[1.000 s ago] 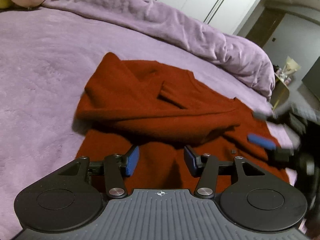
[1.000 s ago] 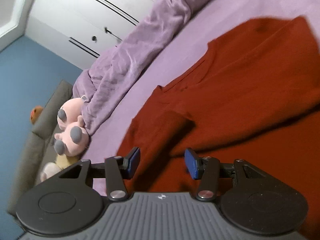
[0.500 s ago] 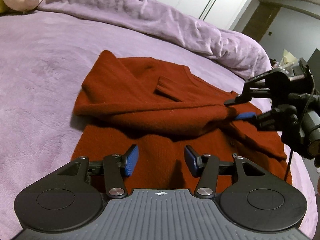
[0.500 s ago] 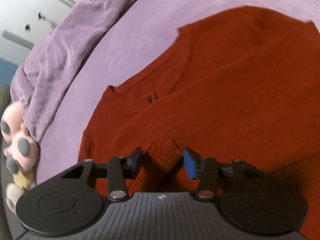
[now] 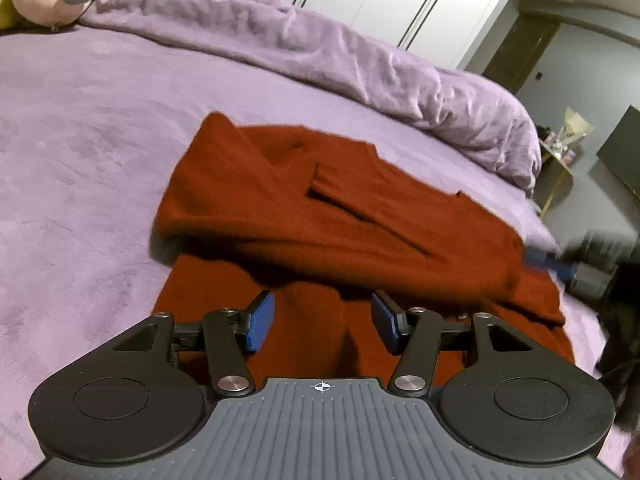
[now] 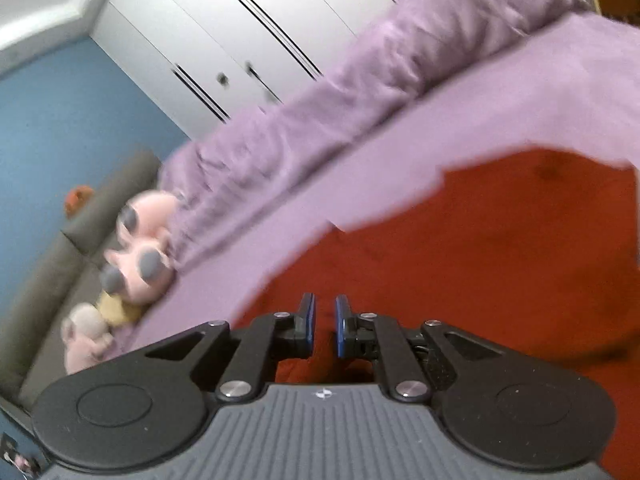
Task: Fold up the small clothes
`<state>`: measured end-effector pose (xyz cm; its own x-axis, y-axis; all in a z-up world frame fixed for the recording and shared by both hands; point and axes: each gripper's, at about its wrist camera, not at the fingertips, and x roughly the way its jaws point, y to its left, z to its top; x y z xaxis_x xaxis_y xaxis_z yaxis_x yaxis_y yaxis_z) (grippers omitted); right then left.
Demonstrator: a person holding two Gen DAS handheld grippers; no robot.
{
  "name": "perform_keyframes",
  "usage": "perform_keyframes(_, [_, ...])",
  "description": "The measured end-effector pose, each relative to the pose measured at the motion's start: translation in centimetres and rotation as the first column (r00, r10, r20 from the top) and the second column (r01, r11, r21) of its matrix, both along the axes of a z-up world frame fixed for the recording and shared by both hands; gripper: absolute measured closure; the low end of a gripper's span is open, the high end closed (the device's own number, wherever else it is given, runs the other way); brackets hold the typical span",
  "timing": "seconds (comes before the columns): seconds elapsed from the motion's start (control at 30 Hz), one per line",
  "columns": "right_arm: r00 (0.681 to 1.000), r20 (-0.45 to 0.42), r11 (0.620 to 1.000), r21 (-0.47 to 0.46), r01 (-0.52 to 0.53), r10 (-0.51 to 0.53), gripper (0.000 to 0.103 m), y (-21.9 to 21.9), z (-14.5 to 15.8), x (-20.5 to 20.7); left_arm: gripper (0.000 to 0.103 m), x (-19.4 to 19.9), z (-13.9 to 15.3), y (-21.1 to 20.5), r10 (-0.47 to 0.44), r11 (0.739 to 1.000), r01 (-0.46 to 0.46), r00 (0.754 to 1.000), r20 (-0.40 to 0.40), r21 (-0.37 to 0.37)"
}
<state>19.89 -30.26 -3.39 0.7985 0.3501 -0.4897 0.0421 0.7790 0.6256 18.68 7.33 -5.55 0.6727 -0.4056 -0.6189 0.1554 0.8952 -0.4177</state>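
Observation:
A rust-red knit sweater (image 5: 332, 216) lies on the purple bed, one sleeve folded across its body. My left gripper (image 5: 322, 326) is open and empty, hovering over the sweater's near hem. My right gripper (image 6: 322, 330) has its jaws nearly closed with red sweater fabric (image 6: 460, 256) between the pads, at the garment's edge. It shows blurred in the left wrist view (image 5: 560, 264) at the sweater's right sleeve end.
A bunched purple duvet (image 5: 320, 52) runs along the far side of the bed. Pink plush toys (image 6: 140, 236) sit by a grey headboard. White wardrobe doors (image 6: 240, 40) stand behind. The bed's right edge (image 5: 576, 320) drops to the floor.
My right gripper closed on the sleeve cuff it straddled half a second ago and swung its view up. My left gripper stayed open, nearly still.

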Motion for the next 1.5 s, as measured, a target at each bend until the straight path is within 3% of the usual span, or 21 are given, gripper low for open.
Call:
perform_keyframes(0.13, [0.994, -0.102, 0.999, -0.047, 0.02, -0.024, 0.09, -0.4, -1.9, -0.9, 0.04, 0.0, 1.9, 0.6, 0.039, 0.999, -0.038, 0.997, 0.066, -0.004])
perform_keyframes(0.27, [0.987, -0.158, 0.997, 0.071, 0.032, -0.02, 0.088, -0.9, -3.5, -1.4, 0.038, 1.0, 3.0, 1.1, 0.072, 0.997, -0.073, 0.993, 0.099, 0.013])
perform_keyframes(0.33, [0.986, -0.167, 0.991, 0.128, 0.039, -0.017, 0.072, -1.0, -4.3, -1.5, 0.037, 2.1, 3.0, 1.1, 0.07, 0.997, -0.072, 0.993, 0.097, 0.016])
perform_keyframes(0.37, [0.984, -0.176, 0.989, 0.138, 0.05, -0.025, 0.071, -1.0, -4.7, -1.5, 0.036, 2.7, 2.7, 1.1, 0.068, 0.997, -0.069, 0.993, 0.096, 0.017])
perform_keyframes(0.47, [0.982, -0.188, 0.976, 0.204, 0.073, -0.034, 0.071, -1.4, -5.8, -1.3, 0.037, 5.1, 1.5, 1.0, 0.081, 0.995, -0.084, 0.995, 0.051, 0.056])
perform_keyframes(0.53, [0.98, -0.193, 0.959, 0.265, 0.096, -0.045, 0.071, -1.7, -6.1, -1.2, 0.038, 6.2, 0.6, 1.0, 0.063, 0.997, -0.063, 0.998, -0.004, 0.048])
perform_keyframes(0.63, [0.984, -0.173, 0.957, 0.275, 0.09, -0.043, 0.071, -1.6, -5.7, -0.5, 0.039, 6.2, -0.2, 1.2, 0.028, 1.0, -0.027, 0.998, -0.057, 0.013])
perform_keyframes(0.8, [0.982, -0.18, 0.957, 0.29, 0.005, 0.05, 0.07, -0.9, -6.0, 1.9, 0.038, 3.6, -0.2, 1.3, -0.03, 0.999, 0.032, 0.998, -0.061, 0.019])
perform_keyframes(0.93, [0.967, -0.14, 0.906, 0.399, -0.141, 0.212, 0.07, 0.1, -6.2, 1.5, 0.037, 1.3, -0.2, 1.1, -0.096, 0.99, 0.101, 0.994, -0.057, 0.095])
perform_keyframes(1.0, [0.954, -0.149, 0.91, 0.366, -0.192, 0.261, 0.065, 0.8, -5.9, 0.5, 0.037, 0.7, -0.6, 1.2, -0.101, 0.988, 0.109, 0.992, -0.074, 0.109])
perform_keyframes(1.07, [0.952, -0.179, 0.939, 0.286, -0.191, 0.248, 0.063, 1.2, -5.5, -1.2, 0.038, 0.1, -0.5, 1.3, -0.089, 0.988, 0.097, 0.993, -0.076, 0.118])
perform_keyframes(1.2, [0.98, -0.178, 0.968, 0.248, -0.047, 0.093, 0.063, -0.6, -4.5, -3.4, 0.036, -0.2, 0.9, 1.5, -0.076, 0.993, 0.079, 0.996, -0.037, 0.09])
perform_keyframes(1.33, [0.975, -0.223, 0.954, 0.289, 0.081, -0.015, 0.063, -2.4, -4.8, -1.8, 0.036, -0.2, 1.1, 1.2, -0.073, 0.994, 0.077, 0.996, -0.049, 0.074])
perform_keyframes(1.5, [0.975, -0.222, 0.976, 0.213, 0.04, 0.008, 0.063, -1.4, -5.2, 2.2, 0.036, -0.9, 0.8, 1.2, -0.063, 0.994, 0.069, 0.996, -0.069, 0.08])
